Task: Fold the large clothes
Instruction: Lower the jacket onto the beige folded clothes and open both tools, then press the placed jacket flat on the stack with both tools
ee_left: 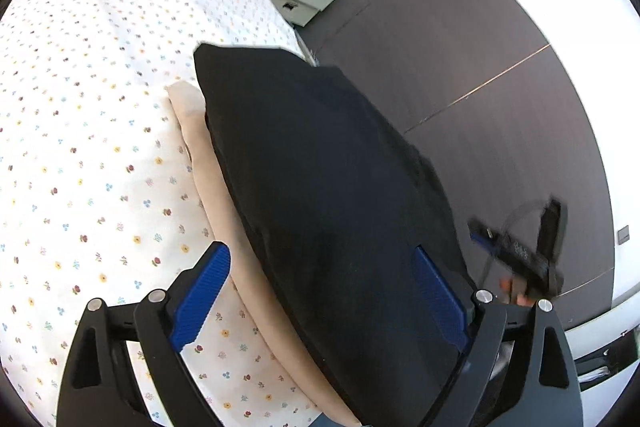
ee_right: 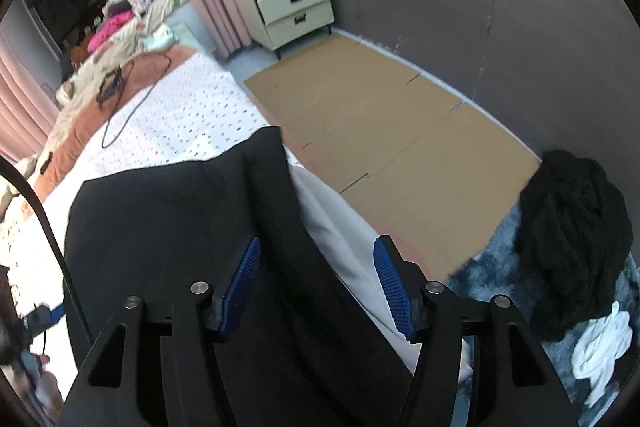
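We let the folded black garment settle on the beige one.
Both the left gripper and the right gripper stand apart, clamping nothing; we lift clear without dragging its edge.

Bed, flowered sheet, is carrying a beige folded cloth; the black folded garment is lying on it.

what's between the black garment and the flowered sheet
A folded beige garment lies under the black garment, on the flowered sheet; left wrist view shows it.
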The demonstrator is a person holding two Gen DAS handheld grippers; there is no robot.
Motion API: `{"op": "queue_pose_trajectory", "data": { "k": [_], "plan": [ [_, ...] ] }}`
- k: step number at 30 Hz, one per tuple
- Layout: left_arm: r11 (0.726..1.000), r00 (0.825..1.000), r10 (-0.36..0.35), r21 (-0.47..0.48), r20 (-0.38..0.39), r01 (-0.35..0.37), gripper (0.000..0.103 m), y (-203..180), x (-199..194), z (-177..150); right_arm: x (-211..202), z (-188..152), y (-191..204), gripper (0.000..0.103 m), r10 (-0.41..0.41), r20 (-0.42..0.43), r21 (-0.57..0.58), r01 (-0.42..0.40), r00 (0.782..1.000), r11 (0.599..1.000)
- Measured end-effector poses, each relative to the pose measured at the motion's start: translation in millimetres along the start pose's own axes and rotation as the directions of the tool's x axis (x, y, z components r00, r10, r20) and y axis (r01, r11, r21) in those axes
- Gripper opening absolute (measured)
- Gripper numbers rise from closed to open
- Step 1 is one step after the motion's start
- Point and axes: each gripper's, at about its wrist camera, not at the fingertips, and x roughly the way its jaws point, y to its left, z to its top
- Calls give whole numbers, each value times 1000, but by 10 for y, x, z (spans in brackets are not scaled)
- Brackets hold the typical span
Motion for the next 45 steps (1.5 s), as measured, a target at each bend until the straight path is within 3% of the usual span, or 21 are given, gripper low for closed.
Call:
{"op": "queue_pose_trajectory", "data": {
  "k": [4,7,8,12,16,19,21,23,28,35,39,45],
  "plan": [
    [1000,1000,-2,26,28,1,89,1,-103,-66,-414,-496,-269,57,37,55,81,-41,998,996],
    [1000,1000,7,17,5,-7,72,7,-66,-132,-659,-932,-404,57,63,86,156,-75,994,985],
    [1000,1000,8,18,-5,-8,68,3,-41,-151,-687,-1082,-505,57,72,89,185,-88,993,979],
    [1000,1000,-1,23,-25,2,67,12,-25,-242,-660,-1383,-626,57,85,70,260,-100,994,960],
    [999,999,-14,39,-39,15,61,-45,48,-311,-611,-1567,-744,56,209,98,330,-229,973,916],
    [999,998,-16,41,-60,18,51,-91,188,-277,-536,-1577,-740,29,285,112,312,-305,952,900],
    [999,998,-1,42,-55,4,51,-144,255,-286,-488,-1513,-743,12,275,122,304,-299,954,904],
    [999,999,0,51,-47,2,50,-191,302,-247,-453,-1439,-782,8,256,145,300,-289,956,909],
    [996,1000,21,89,-14,-20,50,-284,377,-131,-401,-1358,-900,6,177,191,322,-232,966,918],
    [990,1000,28,140,-1,-27,50,-334,355,-22,-149,-1422,-1039,5,112,179,381,-174,977,908],
    [990,1000,16,143,-5,-15,50,-320,241,-69,-137,-1428,-789,6,86,185,381,-152,979,912],
    [988,1000,9,154,16,-11,50,-292,-11,-63,-634,-1475,-365,8,34,194,318,-96,980,943]
  ]
}}
